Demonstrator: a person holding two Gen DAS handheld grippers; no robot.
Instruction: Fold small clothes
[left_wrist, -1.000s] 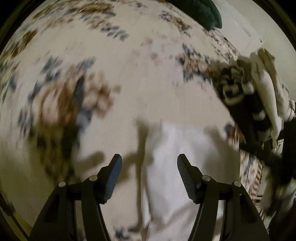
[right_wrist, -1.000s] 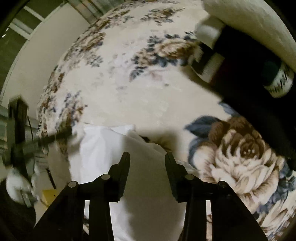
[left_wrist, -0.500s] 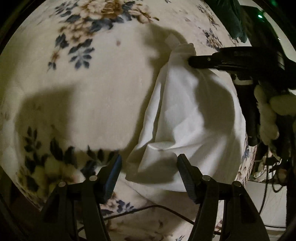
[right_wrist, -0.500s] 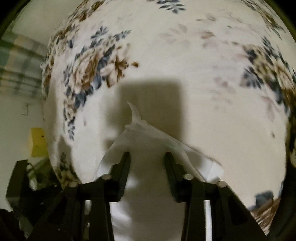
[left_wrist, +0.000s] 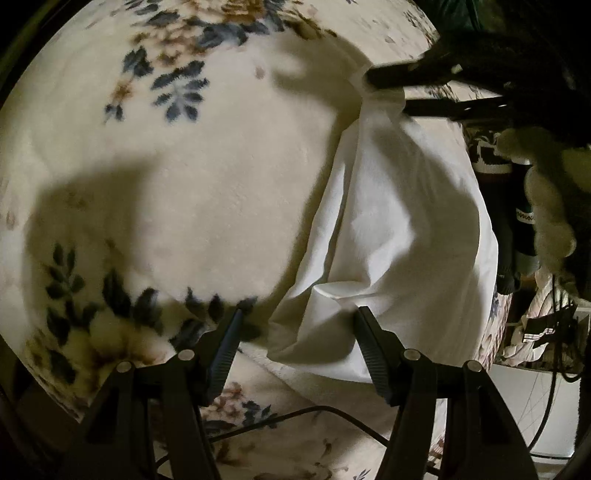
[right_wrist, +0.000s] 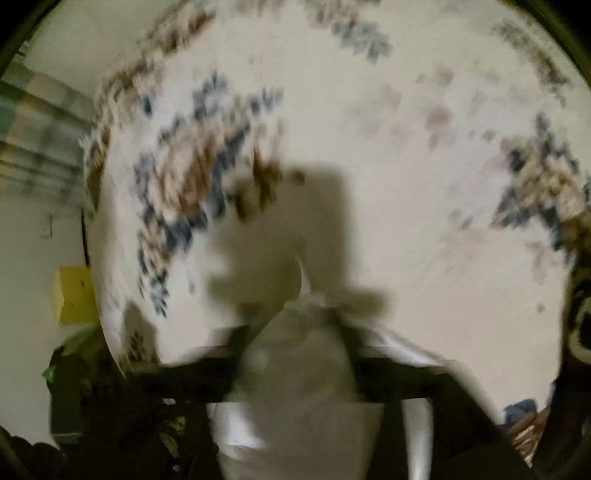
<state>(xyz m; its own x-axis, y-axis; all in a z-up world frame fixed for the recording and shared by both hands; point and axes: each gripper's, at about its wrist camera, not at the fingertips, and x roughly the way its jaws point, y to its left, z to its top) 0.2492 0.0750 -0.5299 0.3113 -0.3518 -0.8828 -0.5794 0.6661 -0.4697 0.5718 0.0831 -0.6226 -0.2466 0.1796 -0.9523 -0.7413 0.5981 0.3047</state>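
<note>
In the left wrist view the white garment (left_wrist: 399, 229) lies on the floral blanket (left_wrist: 184, 166), toward 3 o'clock; the left gripper (left_wrist: 297, 347) waits with its fingers spread around the near corner, probably so it can take that corner for the fold; at 1 o'clock the right gripper (left_wrist: 384, 94) holds the far corner. In the right wrist view all is blurred; the right gripper seems to pinch white cloth, lifted to spread it.
</note>
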